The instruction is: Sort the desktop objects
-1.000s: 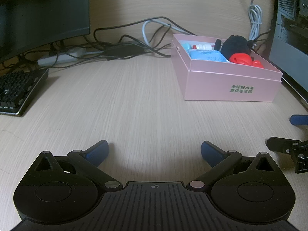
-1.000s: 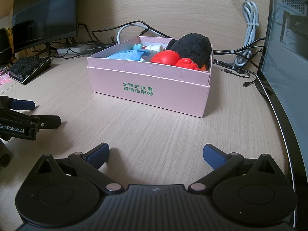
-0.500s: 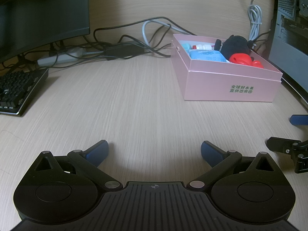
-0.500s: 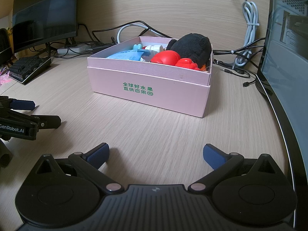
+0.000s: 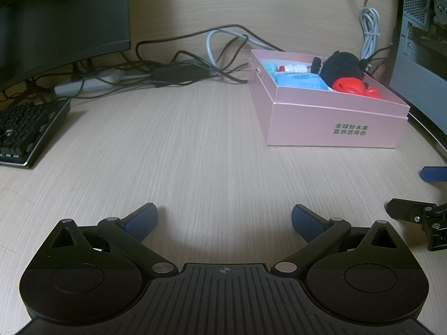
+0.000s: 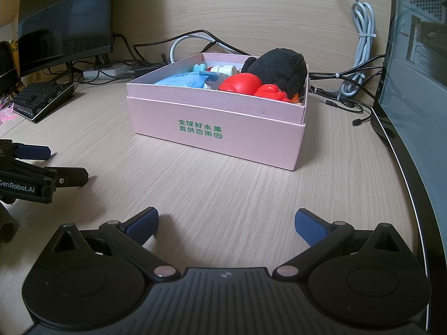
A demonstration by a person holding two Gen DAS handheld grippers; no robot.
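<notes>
A pink box (image 5: 332, 117) (image 6: 223, 128) with green print stands on the wooden desk. Inside lie a black plush toy (image 6: 279, 69) (image 5: 340, 67), red toys (image 6: 245, 82) (image 5: 347, 85), a blue packet (image 5: 300, 79) (image 6: 184, 81) and a small white bottle (image 6: 223, 69). My left gripper (image 5: 223, 219) is open low over bare desk, well short and left of the box, nothing between its blue pads. My right gripper (image 6: 226, 223) is open too, in front of the box. Each gripper shows at the edge of the other's view: the right gripper's fingers (image 5: 435, 174), the left gripper's fingers (image 6: 33, 152).
A black keyboard (image 5: 25, 131) (image 6: 42, 100) and a monitor (image 5: 61, 19) sit at the left. A tangle of cables and a power strip (image 5: 92, 83) run along the back wall. A second monitor (image 6: 413, 89) and a computer case (image 5: 424, 28) close off the right.
</notes>
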